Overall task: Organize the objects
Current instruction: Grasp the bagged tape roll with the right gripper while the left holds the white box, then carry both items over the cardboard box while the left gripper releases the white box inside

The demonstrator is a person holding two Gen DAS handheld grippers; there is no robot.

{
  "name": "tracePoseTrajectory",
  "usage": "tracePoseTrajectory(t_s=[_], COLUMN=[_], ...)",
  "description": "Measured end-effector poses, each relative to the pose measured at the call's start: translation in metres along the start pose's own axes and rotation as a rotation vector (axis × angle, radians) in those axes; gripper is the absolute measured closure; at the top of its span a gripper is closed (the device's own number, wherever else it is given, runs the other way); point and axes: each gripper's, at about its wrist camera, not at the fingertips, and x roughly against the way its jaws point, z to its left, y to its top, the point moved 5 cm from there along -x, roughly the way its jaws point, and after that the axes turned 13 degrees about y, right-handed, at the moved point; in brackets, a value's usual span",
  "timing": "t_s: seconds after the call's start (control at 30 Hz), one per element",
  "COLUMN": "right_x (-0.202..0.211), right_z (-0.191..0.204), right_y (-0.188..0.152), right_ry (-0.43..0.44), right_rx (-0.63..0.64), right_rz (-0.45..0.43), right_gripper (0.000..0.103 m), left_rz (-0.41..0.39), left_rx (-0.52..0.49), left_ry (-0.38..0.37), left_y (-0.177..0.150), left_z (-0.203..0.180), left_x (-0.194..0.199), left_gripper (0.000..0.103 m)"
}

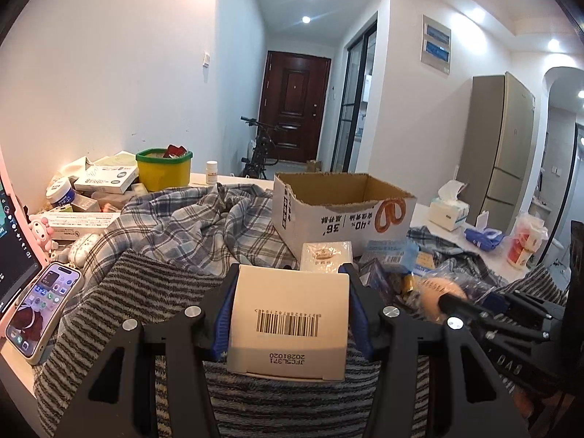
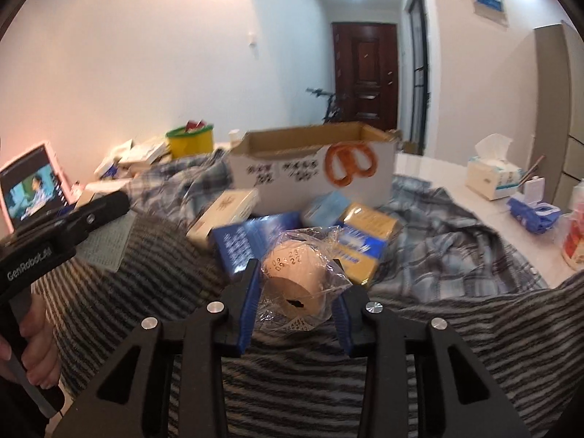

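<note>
Here the left hand-held gripper (image 1: 290, 314) clamps a white barcoded carton (image 1: 288, 323); the right hand-held gripper (image 2: 297, 301) pinches a crinkly clear-wrapped beige roll (image 2: 297, 284), whose slick film could slip free.

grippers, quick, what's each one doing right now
Left gripper: closed on the white box.
Right gripper: jaws around the plastic-wrapped tan roll; a firm grip cannot be told.

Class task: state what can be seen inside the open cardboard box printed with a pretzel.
Inside the cardboard box only bare brown inner walls show. Its front wall hides the floor and lower part in both views, so any contents cannot be seen.
</note>
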Motion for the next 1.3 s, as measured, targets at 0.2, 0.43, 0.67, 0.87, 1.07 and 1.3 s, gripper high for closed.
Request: tracePoseTrajectory(t_s=[0.2, 0.43, 0.67, 0.87, 1.07, 1.3], right_x=[0.016, 0.027, 0.047, 0.056, 0.061, 0.032], right_z=[-0.009, -0.015, -0.01, -0.019, -0.038, -0.071], right_y=[0.013, 0.033, 0.085, 0.147, 0.209, 0.241], right_ry=[-0.05, -0.079, -0.107, -0.071, -0.114, -0.166], right_rx=[0.026, 0.051, 0.121, 0.065, 0.052, -0.042], right_rz=[-0.042, -0.095, -0.24, -0.363, -0.487, -0.583], right_gripper=[0.068, 0.068, 0.068, 0.068, 0.068, 0.068], left_rz=[-0.021, -0.056, -0.231, -0.352, -0.44, -0.346], left_rx=[0.005, -0.014, -0.036, -0.003, -0.031, 0.031], left_ry=[-0.016, -0.014, 0.01, -0.082, -0.129, -0.015], left_y=[0.004, 0.015, 0.067, 0.14, 0.191, 0.214], left_z=[0.0, -0.006, -0.012, -0.028, -0.063, -0.081], left_x=[0.009, 0.017, 0.031, 0.035, 0.017, -0.067], left_gripper=[0.048, 0.048, 0.048, 0.048, 0.048, 0.048])
